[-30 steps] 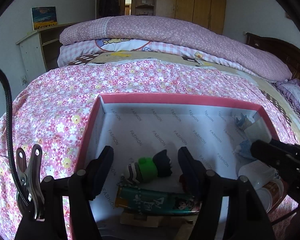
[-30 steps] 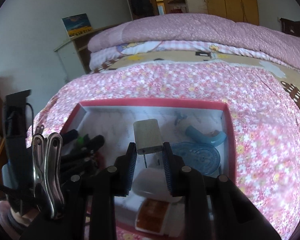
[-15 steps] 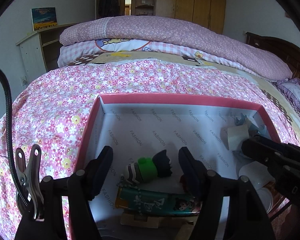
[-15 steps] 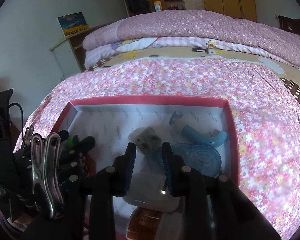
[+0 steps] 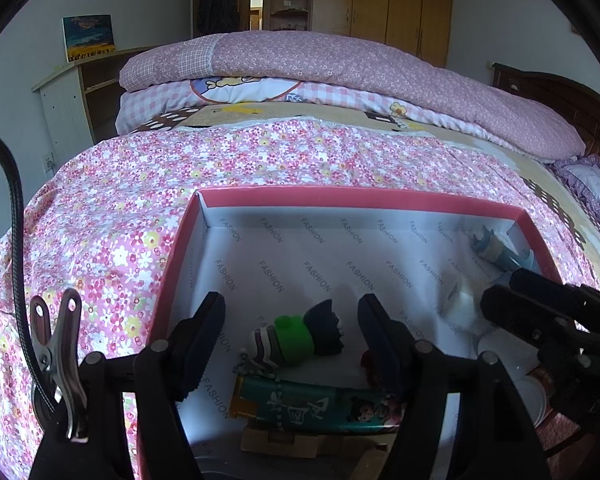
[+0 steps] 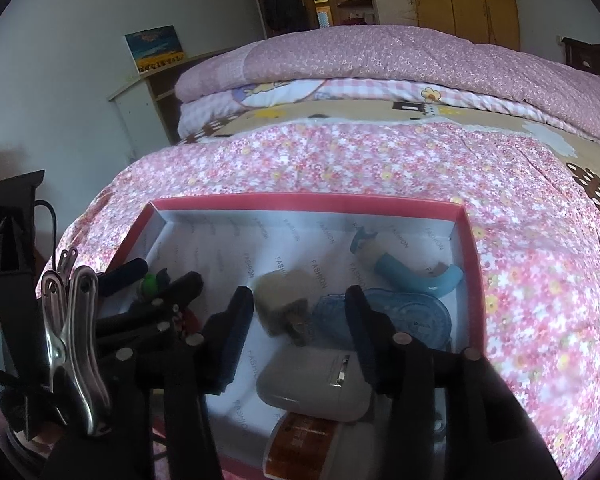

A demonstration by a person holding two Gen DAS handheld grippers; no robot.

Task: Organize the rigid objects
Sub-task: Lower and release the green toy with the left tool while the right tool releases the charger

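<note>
Inside the red-rimmed cardboard box (image 6: 466, 248), I'm opening my right gripper (image 6: 300, 320) — beige blurred block (image 6: 286, 294) sits loose at twelve o'clock, released for sorting — left gripper (image 5: 292, 334) spread, empty.

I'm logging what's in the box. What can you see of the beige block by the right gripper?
The beige block looks like a small, pale, matte, boxy piece with rounded corners, blurred here. A short dark stub sticks out of its near end. It lies tilted on the white paper floor of the red box, beside the blue disc. The right gripper is opening; its pads don't press on it.
</note>
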